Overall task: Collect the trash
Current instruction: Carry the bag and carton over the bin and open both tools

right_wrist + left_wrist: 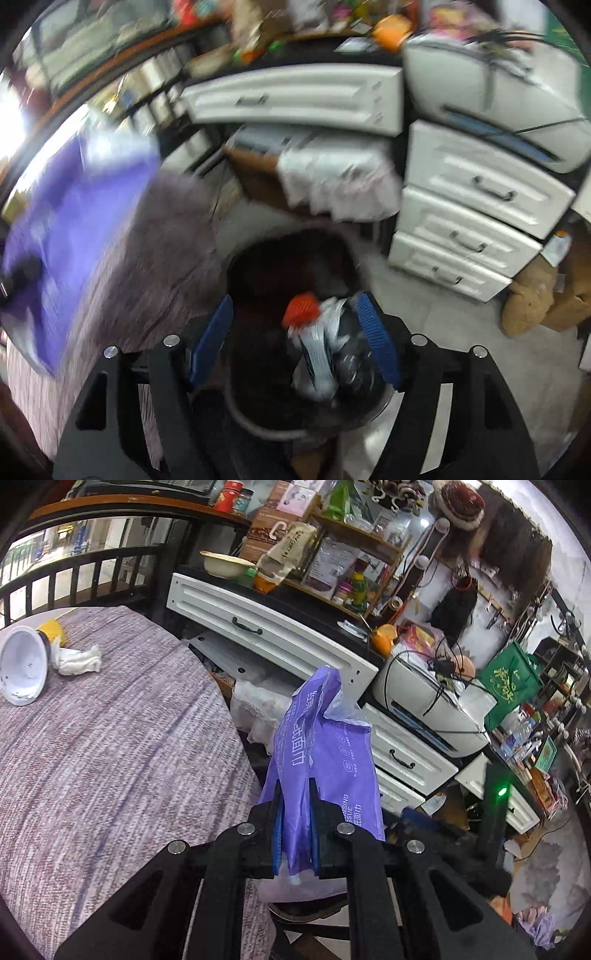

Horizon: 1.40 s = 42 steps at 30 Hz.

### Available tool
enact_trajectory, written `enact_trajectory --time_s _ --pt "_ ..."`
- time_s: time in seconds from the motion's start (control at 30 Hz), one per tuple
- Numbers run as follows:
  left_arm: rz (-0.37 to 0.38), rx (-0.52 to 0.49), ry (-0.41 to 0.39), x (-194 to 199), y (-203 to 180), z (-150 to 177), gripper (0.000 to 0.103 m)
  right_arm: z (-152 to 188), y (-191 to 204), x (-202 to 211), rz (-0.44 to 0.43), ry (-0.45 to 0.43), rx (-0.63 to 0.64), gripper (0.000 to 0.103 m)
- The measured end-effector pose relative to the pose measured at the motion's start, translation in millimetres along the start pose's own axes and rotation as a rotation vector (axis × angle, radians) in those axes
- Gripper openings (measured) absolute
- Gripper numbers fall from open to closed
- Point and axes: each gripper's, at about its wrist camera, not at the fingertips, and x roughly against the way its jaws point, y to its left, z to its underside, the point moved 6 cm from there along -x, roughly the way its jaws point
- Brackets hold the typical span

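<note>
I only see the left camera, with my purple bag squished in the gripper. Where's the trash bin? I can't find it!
Observer: The right camera looks down into a dark round bin on the floor, beside the purple-covered table.
Operator: Is the other gripper holding stuff?
Observer: No. The right gripper is open, above the bin, and a crumpled wrapper with an orange cap sits between its blue pads, against the right one; the picture is too blurred to tell if it is falling.
Operator: Can it see my bag?
Observer: Yes, the purple bag shows as a blur at its left edge, over the table.
</note>
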Motion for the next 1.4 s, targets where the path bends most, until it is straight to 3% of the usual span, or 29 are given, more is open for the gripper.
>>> enact_trajectory --time_s 0.2,0.3,0.67,0.97,1.07,1.23,1.4 --pt "0.004 -0.045 0.058 -27 -21 13 0.012 -22 -38 39 0.058 -0.222 -0.149 0.082" --pt "0.001 -0.068 0.086 -40 -30 20 0.012 -25 -47 50 0.071 -0.288 -0.192 0.085" --pt "-0.028 -0.181 0.176 -78 -56 50 0.012 -24 -49 69 0.06 -0.367 -0.214 0.088" --pt "-0.072 -0.234 0.212 -101 -60 63 0.012 -23 -48 70 0.06 -0.37 -0.218 0.089" --pt "-0.08 -0.241 0.223 -106 -61 66 0.018 -23 -47 69 0.066 -0.364 -0.211 0.089" --pt "-0.067 -0.214 0.221 -106 -57 67 0.061 -22 -46 68 0.067 -0.366 -0.206 0.089" --pt "-0.039 -0.218 0.21 -101 -64 66 0.071 -23 -48 74 0.071 -0.391 -0.212 0.09"
